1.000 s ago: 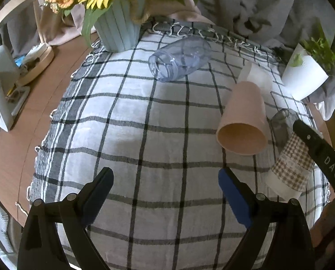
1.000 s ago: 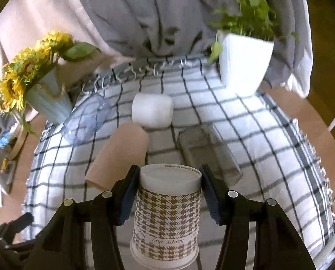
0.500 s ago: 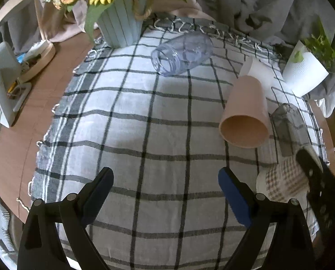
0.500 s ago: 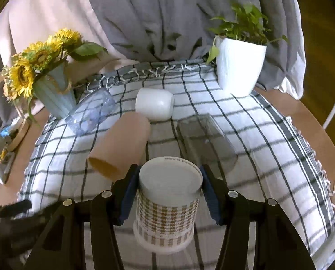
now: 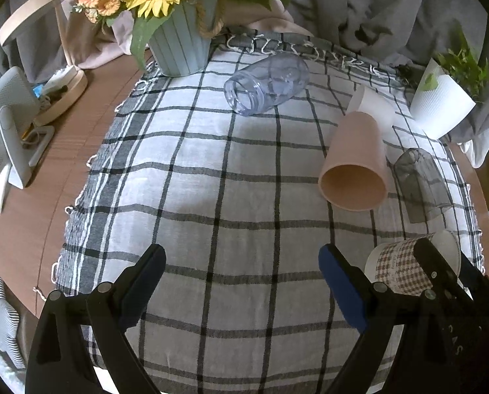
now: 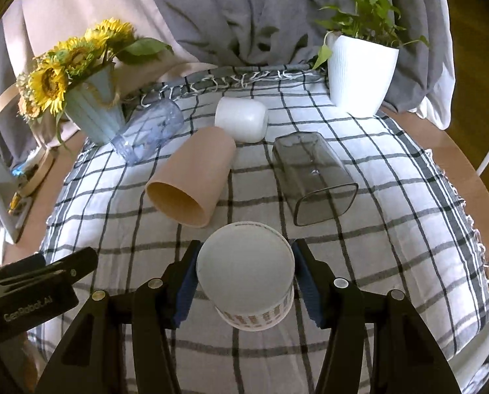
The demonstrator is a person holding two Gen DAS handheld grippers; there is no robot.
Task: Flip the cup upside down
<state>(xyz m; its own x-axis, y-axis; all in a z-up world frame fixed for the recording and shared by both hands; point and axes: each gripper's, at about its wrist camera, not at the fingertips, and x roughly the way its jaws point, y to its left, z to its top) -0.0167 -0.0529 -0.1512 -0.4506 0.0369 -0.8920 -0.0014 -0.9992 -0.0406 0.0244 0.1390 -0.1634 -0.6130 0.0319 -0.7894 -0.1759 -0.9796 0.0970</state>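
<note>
Looking along the left tool (image 5: pixel 241 274), its fingers stand spread wide over the checked cloth (image 5: pixel 195 197), gripping nothing; a clear jar (image 5: pixel 267 85) and a tan cup (image 5: pixel 356 164) lie tipped ahead. Over on the right view, the right tool (image 6: pixel 244 274) clamps the houndstooth paper cup (image 6: pixel 246 274) bottom-up, low over the table, with a smoky square tumbler (image 6: pixel 313 177) and a white cup (image 6: pixel 241 118) lying beyond.

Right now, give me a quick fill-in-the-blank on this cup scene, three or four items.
1. The right gripper is shut on the houndstooth-patterned ____ cup.
2. The left gripper holds ____.
3. The beige plastic tumbler lies on its ____.
4. The white ribbed planter holds a ____ plant.

Missing: paper; nothing; side; green
</note>
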